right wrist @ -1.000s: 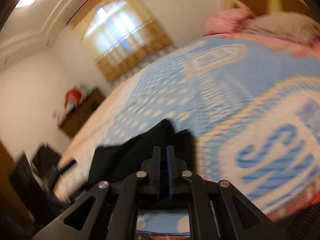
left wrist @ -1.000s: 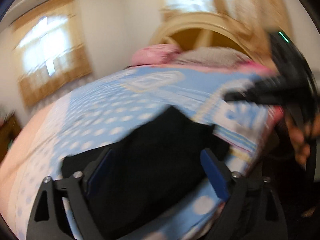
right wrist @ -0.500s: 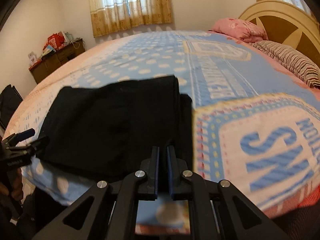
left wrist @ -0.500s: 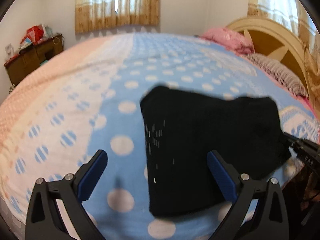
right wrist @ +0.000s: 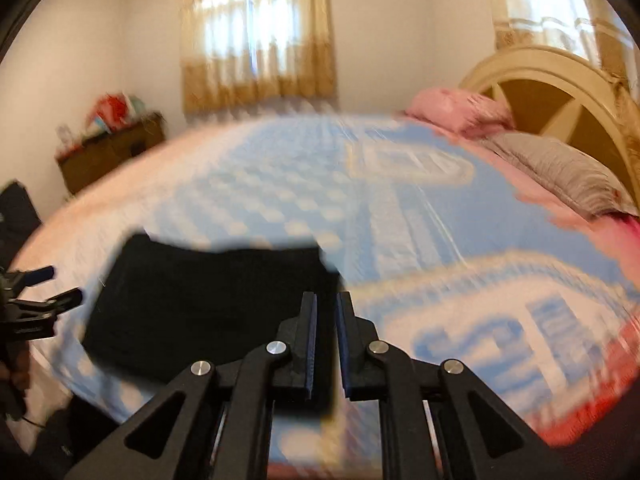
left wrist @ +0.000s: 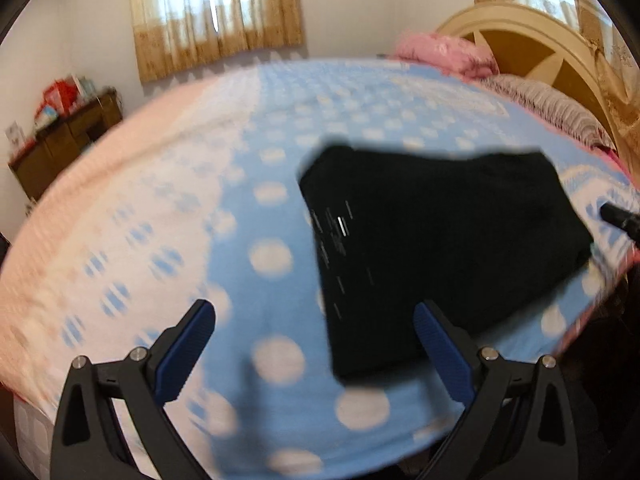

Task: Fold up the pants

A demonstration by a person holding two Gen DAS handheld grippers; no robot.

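Note:
The black pants (left wrist: 432,248) lie folded into a flat rectangle on the blue dotted bedspread (left wrist: 224,216) near the bed's front edge. My left gripper (left wrist: 316,320) is open and empty, held above the spread with the pants' near left corner between its blue pads. In the right wrist view the pants (right wrist: 208,304) lie left of centre. My right gripper (right wrist: 326,312) hovers over their right edge with its jaws a narrow gap apart and nothing held between them. The left gripper also shows in the right wrist view (right wrist: 44,292), at the far left.
A pink pillow (right wrist: 460,114) and a grey striped pillow (right wrist: 560,172) lie against the cream headboard (right wrist: 560,92) at the right. A brown cabinet (right wrist: 108,152) with clutter stands by the far wall under curtained windows. Both views are motion-blurred.
My right gripper's jaws have parted slightly and let go of the pants' edge, then lifted back. My left gripper has shifted left, so the pants sit further right in its view.

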